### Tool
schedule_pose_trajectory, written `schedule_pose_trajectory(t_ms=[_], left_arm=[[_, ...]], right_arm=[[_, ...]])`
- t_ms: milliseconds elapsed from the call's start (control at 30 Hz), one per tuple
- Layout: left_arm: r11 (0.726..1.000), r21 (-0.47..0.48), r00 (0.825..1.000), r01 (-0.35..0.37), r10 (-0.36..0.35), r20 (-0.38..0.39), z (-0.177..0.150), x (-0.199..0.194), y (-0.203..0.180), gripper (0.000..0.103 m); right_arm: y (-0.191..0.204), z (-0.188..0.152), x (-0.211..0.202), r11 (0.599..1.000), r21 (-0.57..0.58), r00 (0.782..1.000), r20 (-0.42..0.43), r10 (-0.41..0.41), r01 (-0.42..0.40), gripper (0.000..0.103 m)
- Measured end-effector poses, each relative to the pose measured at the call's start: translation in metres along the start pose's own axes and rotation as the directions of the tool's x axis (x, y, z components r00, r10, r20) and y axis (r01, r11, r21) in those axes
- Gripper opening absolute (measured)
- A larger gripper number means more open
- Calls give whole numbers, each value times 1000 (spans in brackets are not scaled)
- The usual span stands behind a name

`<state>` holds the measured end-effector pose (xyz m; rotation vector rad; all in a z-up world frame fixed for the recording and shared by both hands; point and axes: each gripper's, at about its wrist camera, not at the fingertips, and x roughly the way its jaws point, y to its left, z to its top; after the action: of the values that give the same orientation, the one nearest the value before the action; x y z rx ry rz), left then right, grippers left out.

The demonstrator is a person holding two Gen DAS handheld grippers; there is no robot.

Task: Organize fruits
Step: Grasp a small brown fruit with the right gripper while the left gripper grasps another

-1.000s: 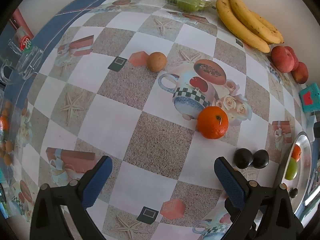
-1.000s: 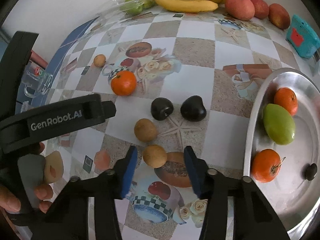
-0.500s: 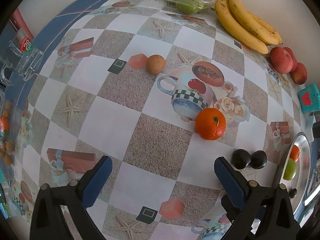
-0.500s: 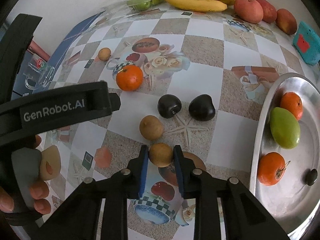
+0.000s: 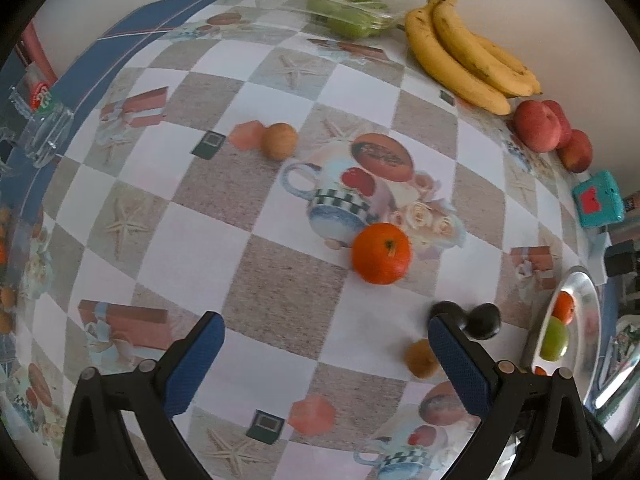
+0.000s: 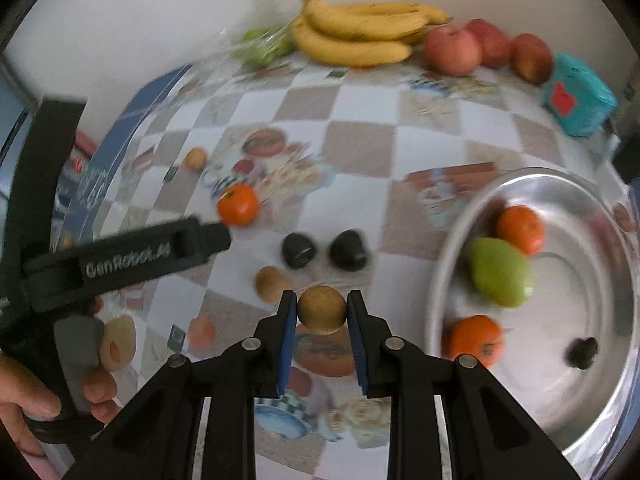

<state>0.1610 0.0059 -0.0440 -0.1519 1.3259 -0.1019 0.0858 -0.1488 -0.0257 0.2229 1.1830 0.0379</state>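
My right gripper point(image 6: 322, 310) is shut on a small round brown fruit point(image 6: 322, 309), lifted a little off the table. Another brown fruit point(image 6: 272, 283) lies just left of it, with two dark plums point(image 6: 299, 251) behind. The steel tray point(image 6: 448, 264) at right holds two oranges point(image 6: 519, 229), a green mango point(image 6: 500, 271) and a small dark fruit point(image 6: 582, 353). My left gripper point(image 5: 326, 354) hangs open over the checkered cloth; an orange point(image 5: 381, 253) lies ahead of it and a third brown fruit point(image 5: 279, 141) farther back.
Bananas point(image 5: 464, 60), red apples point(image 5: 538, 126) and bagged green fruit point(image 5: 344, 16) line the back wall. A teal box point(image 5: 598, 199) sits at the right. A glass point(image 5: 40, 128) stands at the left edge. A hand point(image 6: 48, 396) holds the left gripper's handle.
My right gripper closed on the brown fruit and has lifted it, drifting toward the tray. The left gripper has stayed open and almost still.
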Motion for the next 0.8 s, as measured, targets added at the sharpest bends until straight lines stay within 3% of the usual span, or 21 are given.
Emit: schedule_pose_trajectory(t_ms=[100, 267, 433, 500, 800], left_arm=[[1000, 22, 1000, 23, -23, -5, -5, 2, -6, 100], [996, 61, 998, 58, -55, -39, -13, 9, -21, 85], [990, 112, 995, 87, -81, -61, -19, 12, -37, 63], [986, 136, 994, 92, -83, -71, -22, 13, -43, 53], [979, 189, 994, 72, -54, -96, -28, 22, -53, 35]], right_arm=[[-14, 2, -12, 999, 46, 999, 32, -6, 4, 26], [-30, 3, -18, 995, 99, 999, 47, -14, 10, 26], [-34, 4, -19, 994, 107, 999, 46, -16, 11, 26], [-33, 3, -20, 995, 104, 999, 49, -15, 10, 26], [-29, 3, -20, 996, 92, 999, 50, -16, 11, 26]])
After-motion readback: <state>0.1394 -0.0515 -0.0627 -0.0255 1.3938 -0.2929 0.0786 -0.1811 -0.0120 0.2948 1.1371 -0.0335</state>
